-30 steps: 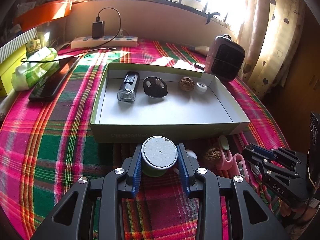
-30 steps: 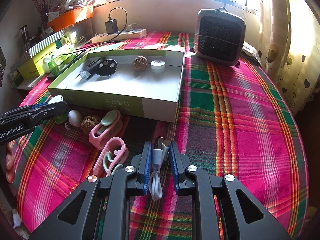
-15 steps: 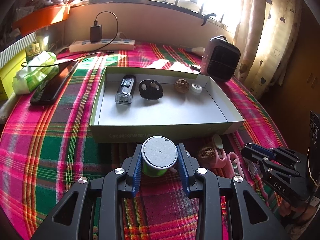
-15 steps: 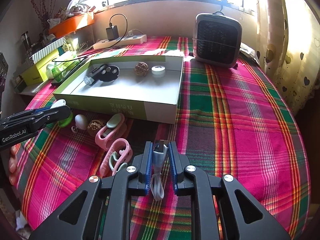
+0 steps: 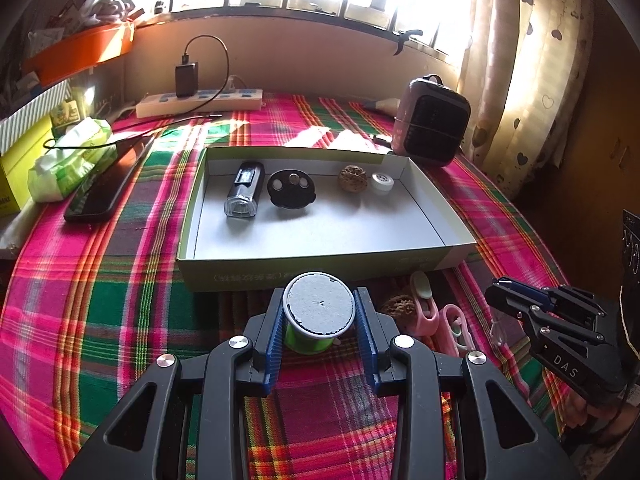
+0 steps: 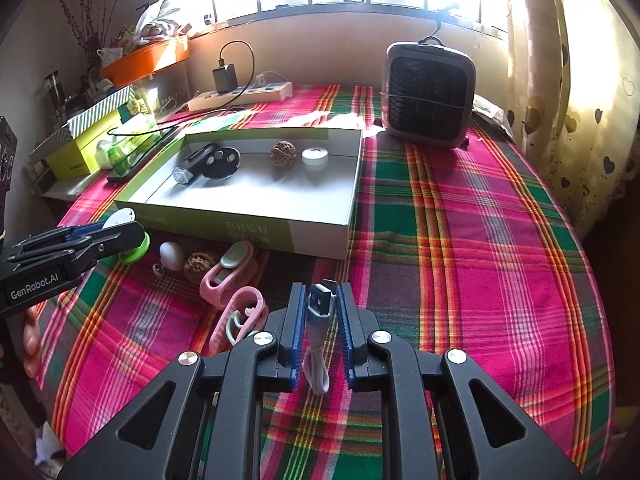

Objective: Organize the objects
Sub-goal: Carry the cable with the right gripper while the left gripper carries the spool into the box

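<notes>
My left gripper (image 5: 319,312) is shut on a green spool with a grey top (image 5: 318,309) and holds it above the plaid cloth, just in front of the shallow box (image 5: 320,272). My right gripper (image 6: 319,304) is shut on a white USB cable (image 6: 318,320), lifted over the cloth to the right of the box's near corner (image 6: 316,236). The box holds a black flashlight (image 5: 245,194), a black round case (image 5: 291,189), a walnut (image 5: 352,177) and a small white disc (image 5: 381,182). Two pink clips (image 6: 232,280), a walnut (image 6: 197,266) and a white egg-shaped charm (image 6: 171,255) lie in front of the box.
A small heater (image 6: 430,98) stands behind the box on the right. A power strip with a charger (image 5: 200,100), a phone (image 5: 108,180), a tissue pack (image 5: 68,160) and boxes (image 6: 80,140) sit at the back left. Curtains hang on the right.
Both grippers have risen with their objects: the spool and the cable are higher above the cloth, and the box looks farther away in both views.
</notes>
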Available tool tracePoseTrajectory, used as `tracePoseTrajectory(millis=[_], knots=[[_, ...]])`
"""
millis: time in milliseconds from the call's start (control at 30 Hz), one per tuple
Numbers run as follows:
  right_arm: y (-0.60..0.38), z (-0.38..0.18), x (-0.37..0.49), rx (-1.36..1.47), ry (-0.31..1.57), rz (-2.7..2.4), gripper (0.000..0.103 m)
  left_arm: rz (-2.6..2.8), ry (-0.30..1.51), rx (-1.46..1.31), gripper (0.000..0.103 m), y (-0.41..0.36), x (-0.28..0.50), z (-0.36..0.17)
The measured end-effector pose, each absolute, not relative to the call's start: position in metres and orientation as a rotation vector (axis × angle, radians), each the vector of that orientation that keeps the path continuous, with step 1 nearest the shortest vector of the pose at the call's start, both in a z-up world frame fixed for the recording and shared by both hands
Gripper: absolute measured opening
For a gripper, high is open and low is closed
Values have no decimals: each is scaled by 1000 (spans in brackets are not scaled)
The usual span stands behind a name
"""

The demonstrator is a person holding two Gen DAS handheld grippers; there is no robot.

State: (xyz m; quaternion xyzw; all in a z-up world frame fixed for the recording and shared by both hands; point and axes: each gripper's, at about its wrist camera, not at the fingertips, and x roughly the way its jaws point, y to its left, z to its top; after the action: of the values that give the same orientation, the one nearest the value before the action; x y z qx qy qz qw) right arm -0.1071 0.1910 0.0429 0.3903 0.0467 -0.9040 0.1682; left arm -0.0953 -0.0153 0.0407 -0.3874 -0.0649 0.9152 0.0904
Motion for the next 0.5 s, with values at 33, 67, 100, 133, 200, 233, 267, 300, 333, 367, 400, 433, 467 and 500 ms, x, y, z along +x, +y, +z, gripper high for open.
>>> tracePoseTrajectory(millis=[33, 67, 100, 133, 200, 233, 267, 300, 333, 367, 400, 433, 467, 500], knots=[[191, 44, -107, 1106, 132, -2571, 17, 2721, -191, -1146, 31, -15, -95, 42], [191, 45, -107, 1103, 129, -2569, 17, 2721, -190, -1142, 31, -15, -95, 43], [191, 46, -107, 1101, 124, -2567, 16, 2722, -191, -1139, 31, -15, -94, 45], [190, 48, -108, 1097, 123, -2567, 16, 2721, -193, -1134, 31, -15, -94, 46], [189, 50, -108, 1091, 125, -2568, 16, 2723, -190, -1127, 31, -15, -95, 49], [188, 51, -108, 1089, 124, -2567, 16, 2724, -190, -1123, 31, -15, -95, 50], [188, 52, -109, 1086, 126, -2567, 16, 2724, -191, -1121, 31, -16, -95, 51], [187, 53, -109, 1083, 126, -2567, 16, 2725, -192, -1120, 31, -16, -96, 52], [187, 54, -110, 1080, 124, -2566, 16, 2726, -192, -1117, 31, -16, -96, 54], [187, 55, -110, 1077, 123, -2567, 16, 2727, -190, -1115, 31, -17, -97, 55], [186, 56, -111, 1075, 121, -2567, 16, 2728, -192, -1115, 31, -17, -97, 55], [186, 57, -111, 1071, 119, -2567, 16, 2728, -193, -1112, 31, -17, -98, 56], [186, 58, -111, 1068, 117, -2567, 16, 2727, -192, -1110, 31, -17, -98, 57], [186, 60, -111, 1065, 116, -2567, 16, 2728, -191, -1109, 31, -17, -99, 58]])
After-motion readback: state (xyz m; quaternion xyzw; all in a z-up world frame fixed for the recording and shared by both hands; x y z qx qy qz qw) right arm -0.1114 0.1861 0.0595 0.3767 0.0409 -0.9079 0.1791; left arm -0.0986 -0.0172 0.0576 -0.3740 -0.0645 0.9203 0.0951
